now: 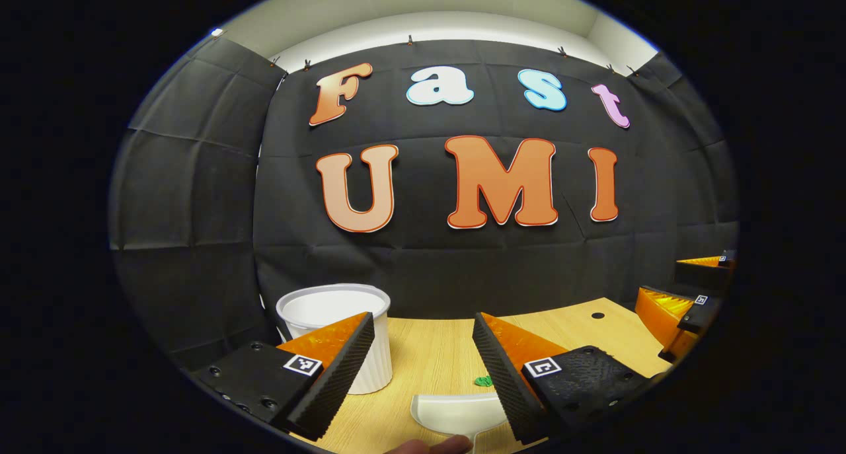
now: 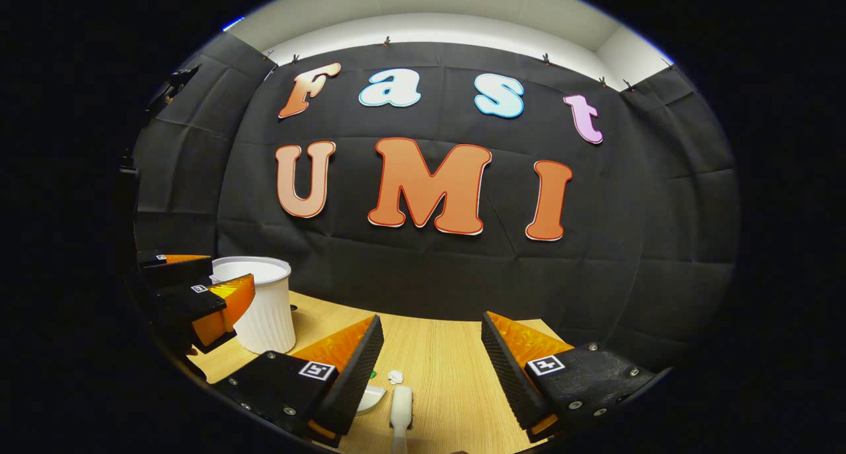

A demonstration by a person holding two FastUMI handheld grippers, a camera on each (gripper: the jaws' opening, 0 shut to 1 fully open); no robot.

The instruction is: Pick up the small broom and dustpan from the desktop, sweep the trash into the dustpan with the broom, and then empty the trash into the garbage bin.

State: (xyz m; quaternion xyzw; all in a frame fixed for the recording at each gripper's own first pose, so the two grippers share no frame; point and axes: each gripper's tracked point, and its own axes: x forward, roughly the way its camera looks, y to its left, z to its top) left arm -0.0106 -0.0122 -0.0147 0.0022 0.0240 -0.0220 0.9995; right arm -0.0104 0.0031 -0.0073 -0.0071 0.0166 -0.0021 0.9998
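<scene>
Garbage bin: a white ribbed plastic tub (image 1: pixel 336 335), upright at the far left of the pale wood-grain counter (image 1: pixel 436 355); in the right gripper view it stands beyond the left gripper
Left gripper: the left gripper (image 1: pixel 423 368) hangs above the counter with its jaws spread wide and nothing between them; the right gripper view shows it at the left edge, just in front of the bin
Dustpan: a white plastic dustpan (image 1: pixel 459 411) lies flat on the counter just below the left gripper, its stem pointing toward the camera
Green scrap: a small crumpled green scrap (image 1: pixel 484 380) lies just beyond the dustpan's rim
White scrap: a small crumpled white paper ball (image 2: pixel 395 376) lies on the counter near the broom
Broom: a small broom with a white plastic handle (image 2: pixel 400 408) lies below the right gripper, lengthwise toward the camera
Right gripper: the right gripper (image 2: pixel 432 368) is likewise spread and empty
Step in hand: judged to be the pickup; neither tool is lifted yet
Doing it well: lower each gripper straight over its tool's handle, centre the handle between the pads, close squarely, lift level; keep clear of the scraps so they are not scattered
</scene>
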